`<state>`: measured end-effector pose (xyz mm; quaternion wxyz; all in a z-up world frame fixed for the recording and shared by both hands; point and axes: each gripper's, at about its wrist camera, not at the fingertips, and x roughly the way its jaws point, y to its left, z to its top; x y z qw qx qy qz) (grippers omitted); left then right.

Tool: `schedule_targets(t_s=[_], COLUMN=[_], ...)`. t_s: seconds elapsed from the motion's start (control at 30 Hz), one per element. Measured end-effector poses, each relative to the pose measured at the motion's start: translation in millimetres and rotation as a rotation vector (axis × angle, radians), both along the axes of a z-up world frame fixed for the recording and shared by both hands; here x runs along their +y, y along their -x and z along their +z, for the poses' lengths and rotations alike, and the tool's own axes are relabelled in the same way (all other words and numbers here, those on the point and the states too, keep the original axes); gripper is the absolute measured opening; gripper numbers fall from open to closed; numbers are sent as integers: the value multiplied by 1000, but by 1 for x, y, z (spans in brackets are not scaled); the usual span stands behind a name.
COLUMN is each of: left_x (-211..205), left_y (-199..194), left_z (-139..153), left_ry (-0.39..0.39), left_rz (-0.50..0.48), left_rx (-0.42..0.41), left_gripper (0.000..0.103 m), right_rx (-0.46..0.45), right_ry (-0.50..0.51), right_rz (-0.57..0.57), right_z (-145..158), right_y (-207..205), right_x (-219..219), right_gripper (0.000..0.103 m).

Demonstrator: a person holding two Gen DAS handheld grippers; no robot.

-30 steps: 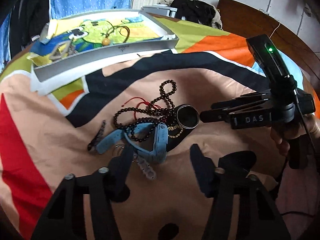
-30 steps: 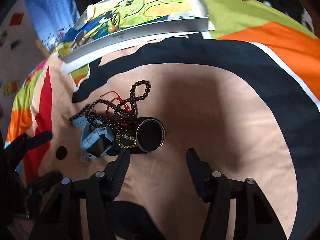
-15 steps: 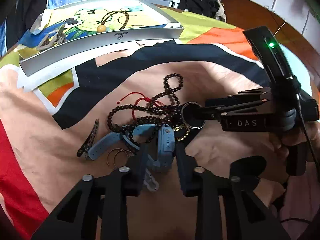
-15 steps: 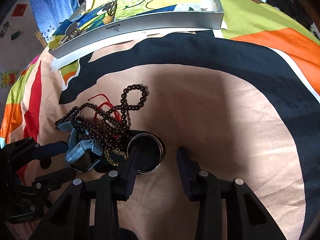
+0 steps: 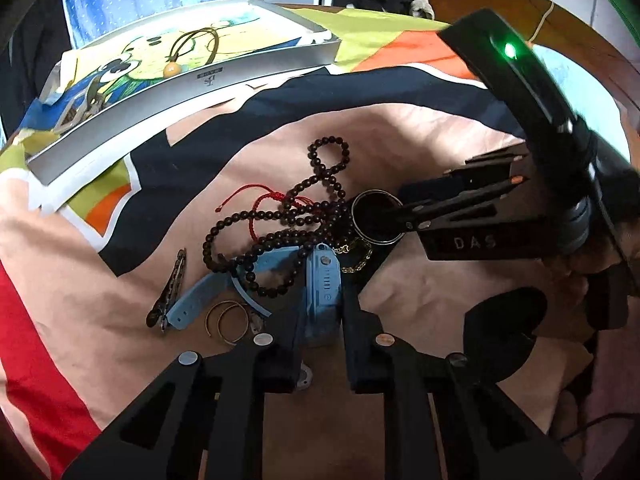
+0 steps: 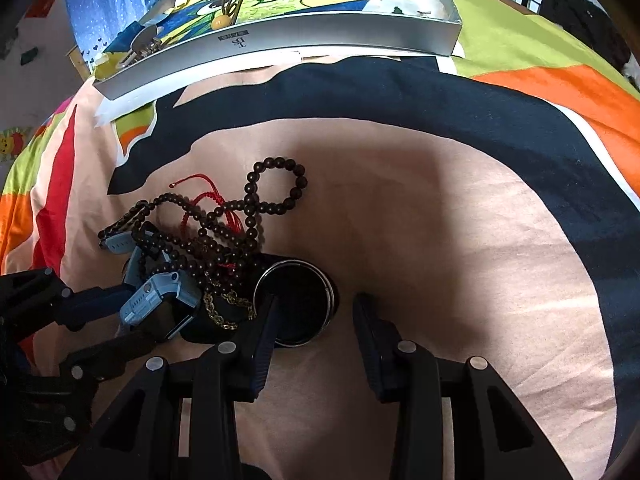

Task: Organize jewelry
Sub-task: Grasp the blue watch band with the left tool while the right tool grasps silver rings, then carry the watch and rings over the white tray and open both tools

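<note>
A tangle of jewelry lies on the bedspread: a blue watch [image 5: 323, 280], a long dark bead necklace [image 5: 304, 216], a red cord, a gold chain [image 5: 356, 258] and a black round case with a metal rim [image 5: 376, 218]. My left gripper [image 5: 320, 320] is shut on the blue watch's body [image 6: 160, 304]. My right gripper [image 6: 314, 316] is open; its left finger sits over the round case [image 6: 300, 304], its right finger beside it. The right gripper also shows in the left wrist view [image 5: 400, 216], tips at the case.
A silver tray [image 5: 192, 92] stands at the back with a cord necklace with an orange bead [image 5: 176, 60] and clips inside. A dark hair clip [image 5: 168, 292] and gold hoop earrings [image 5: 226, 320] lie left of the watch. A wooden headboard [image 5: 560, 28] is at right.
My left gripper has moved in and closed on the blue watch. My right gripper has narrowed and advanced onto the round case.
</note>
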<state>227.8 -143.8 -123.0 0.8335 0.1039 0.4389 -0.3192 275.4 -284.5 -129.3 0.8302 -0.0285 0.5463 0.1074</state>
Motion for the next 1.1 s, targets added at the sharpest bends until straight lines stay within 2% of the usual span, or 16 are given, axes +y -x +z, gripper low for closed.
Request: schedule_targets(t_s=[0.07,0.13,0.2,0.3,0.6,0.73,0.87,1.1], left_x=[4,9,13,20,53,75,87,88], left_y=[-2,-4,-6,-4,17,26,29,16], left_z=[1,3,6,13,33,43,58,91], left_ry=[25,54,81,127,241,329,366,409], left_rz=[18,36,54,75,135,173,198,237], left_rx=[23,50,80,128,250,292,266,168], left_gripper=[14,14,14,14,14,14,14,14], right_rx=[-1,-8,-17,-23,-62,-108,-157,-292], right_ry=[10,43,81,85,36,-4,-53,-130], right_rz=[4,9,12,-10,-42,-51,-49,-20], right_z=[-3,-6,-9,-10,7,24,44,77], right_y=[-1,0,1,1,14,21,37,52], right_x=[6,8,11,6,-1,-1,1,16], right_gripper=[35,28,13,5,4,4,4,4])
